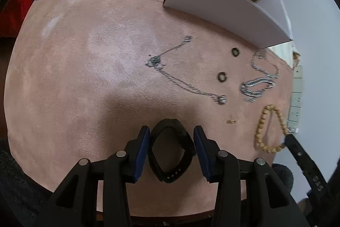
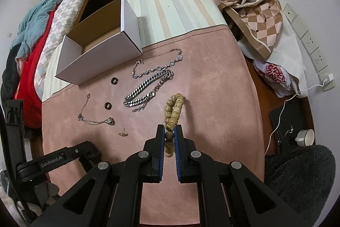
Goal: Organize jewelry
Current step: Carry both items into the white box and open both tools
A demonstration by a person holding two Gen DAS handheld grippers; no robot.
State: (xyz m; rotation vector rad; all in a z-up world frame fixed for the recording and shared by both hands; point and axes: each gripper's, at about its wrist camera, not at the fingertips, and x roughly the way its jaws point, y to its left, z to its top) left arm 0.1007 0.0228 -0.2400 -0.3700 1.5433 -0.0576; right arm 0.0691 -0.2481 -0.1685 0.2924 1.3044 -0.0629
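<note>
My left gripper (image 1: 171, 131) holds a black wristband (image 1: 170, 154) between its blue pads, squeezed into a diamond shape just above the pink mat (image 1: 74, 78). My right gripper (image 2: 169, 131) is shut on a wooden bead bracelet (image 2: 174, 107), whose loop hangs forward over the mat; the bracelet also shows in the left wrist view (image 1: 269, 129). On the mat lie a thick silver chain (image 2: 144, 90), a thin gem necklace (image 2: 158, 65), a pendant chain (image 2: 95, 118), two dark rings (image 2: 114, 80) (image 2: 108, 105) and a small gold earring (image 2: 122, 133).
An open white cardboard box (image 2: 102, 56) stands at the mat's far left edge, on a striped cloth (image 2: 174, 7). Bedding lies at the left, a checked cloth (image 2: 250, 14) and a bag at the right. Wall sockets (image 2: 308, 39), a cable and a cup (image 2: 306, 137) are at the far right.
</note>
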